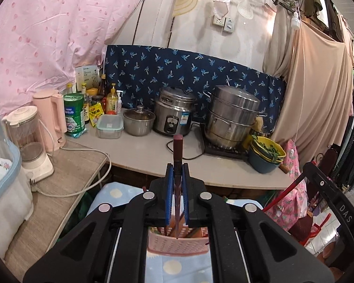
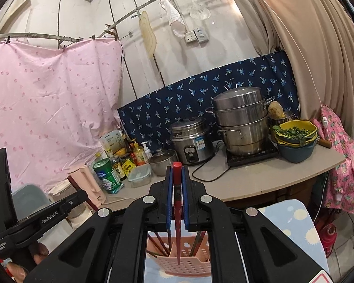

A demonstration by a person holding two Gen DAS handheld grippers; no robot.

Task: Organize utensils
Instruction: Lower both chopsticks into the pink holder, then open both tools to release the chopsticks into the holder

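Note:
My left gripper [image 1: 177, 168] is shut on a dark red chopstick [image 1: 177, 151], held upright with its thin tip hanging over a pink perforated utensil holder [image 1: 177, 245] below. My right gripper [image 2: 177, 172] is shut on a brighter red chopstick [image 2: 177, 184], also upright, its tip just above the same pink holder [image 2: 184, 264]. Several chopsticks [image 2: 161, 243] stand in the holder's left compartment and dark ones [image 2: 197, 243] in its right. The holder sits on a blue cloth with pale dots [image 2: 292, 226]. The left gripper's body [image 2: 35, 219] shows at the left of the right wrist view.
A counter [image 1: 153, 155] behind holds a rice cooker [image 1: 173, 115], a steel steamer pot [image 1: 233, 118] on a hotplate, a small lidded pot [image 1: 139, 120], stacked bowls with greens [image 1: 266, 155], bottles and a clear box [image 1: 109, 127]. A pink kettle [image 1: 50, 118] and blender [image 1: 30, 146] stand left.

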